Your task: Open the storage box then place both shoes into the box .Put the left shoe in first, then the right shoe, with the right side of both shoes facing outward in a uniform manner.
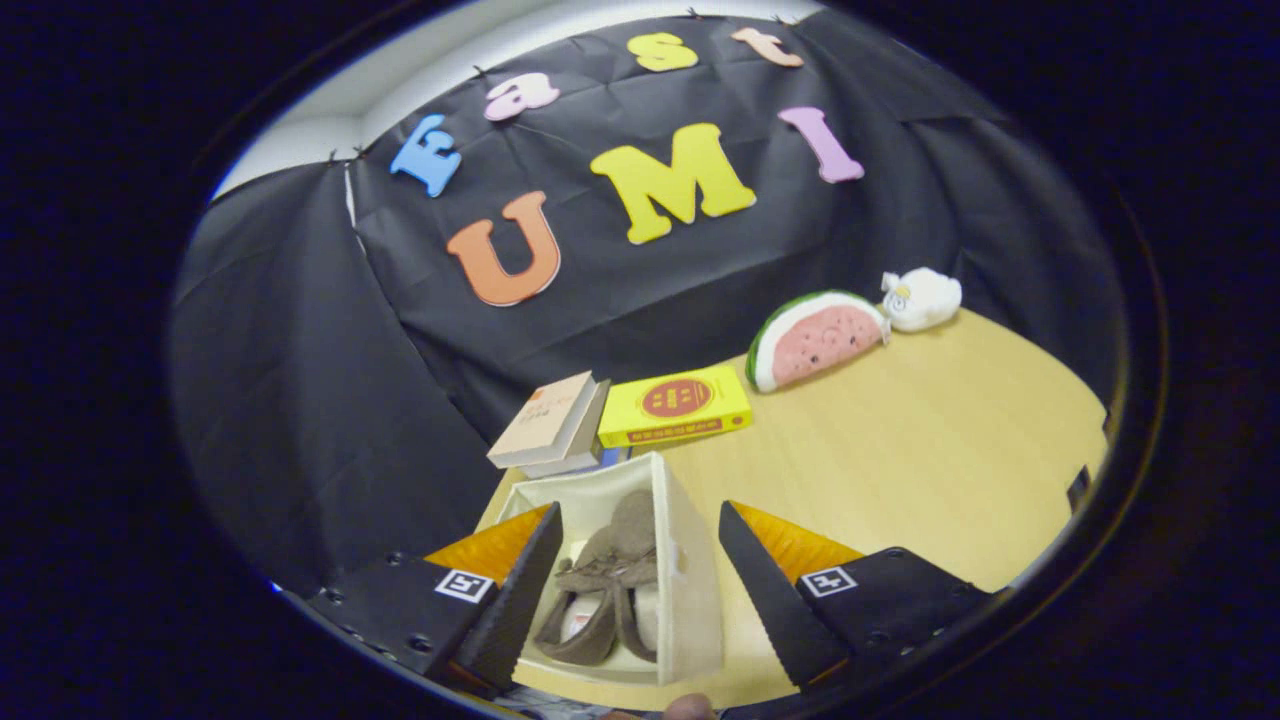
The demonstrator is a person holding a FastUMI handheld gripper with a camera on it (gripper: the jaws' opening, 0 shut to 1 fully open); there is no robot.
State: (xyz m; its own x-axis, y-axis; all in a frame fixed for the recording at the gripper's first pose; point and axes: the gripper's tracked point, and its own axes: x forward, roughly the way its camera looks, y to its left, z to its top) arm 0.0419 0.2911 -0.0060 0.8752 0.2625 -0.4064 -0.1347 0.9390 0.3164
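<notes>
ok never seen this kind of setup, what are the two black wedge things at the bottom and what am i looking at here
Those two black wedges are the jaws of a handheld gripper: a person carries it, no robot arm is involved. The camera rides on that gripper and looks forward along the jaws with a fisheye lens, so everything bends. The jaws stand open and hold nothing.

Between them, slightly below, is an open white storage box with brown shoes lying inside; how many is hard to tell. It sits on a wooden table. Beyond the box lie a small stack of books and a yellow book. Farther back are a watermelon-slice plush and a small white plush toy beside it, against the black cloth wall.
</notes>
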